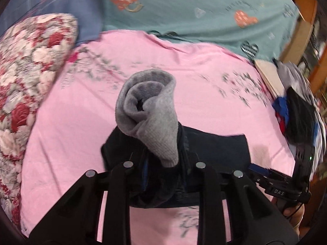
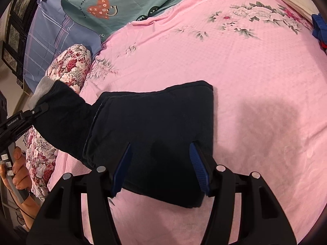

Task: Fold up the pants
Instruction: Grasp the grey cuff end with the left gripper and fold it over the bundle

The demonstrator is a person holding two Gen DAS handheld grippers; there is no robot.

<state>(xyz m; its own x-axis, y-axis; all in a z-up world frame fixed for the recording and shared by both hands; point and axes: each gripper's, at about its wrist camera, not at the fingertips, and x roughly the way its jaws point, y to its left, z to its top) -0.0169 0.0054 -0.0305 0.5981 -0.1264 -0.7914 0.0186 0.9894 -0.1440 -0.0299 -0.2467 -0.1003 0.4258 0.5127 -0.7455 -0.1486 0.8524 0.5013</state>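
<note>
Dark navy pants [image 2: 155,126] lie folded in a thick block on the pink floral bedsheet [image 2: 245,81]. Their grey ribbed cuff [image 1: 151,114] sticks up, lifted off the bed. My left gripper [image 1: 163,163] is closed on the pants leg just below that cuff; in the right wrist view it shows at the left edge [image 2: 38,110] holding the raised leg. My right gripper [image 2: 161,149] is open, its blue pads [image 2: 197,163] spread over the near edge of the folded block, nothing between them.
A red floral pillow [image 1: 30,77] lies at the left, a blue plaid pillow [image 2: 51,40] and a teal heart-print quilt [image 1: 204,10] at the back. A pile of clothes [image 1: 296,112] sits at the right edge of the bed.
</note>
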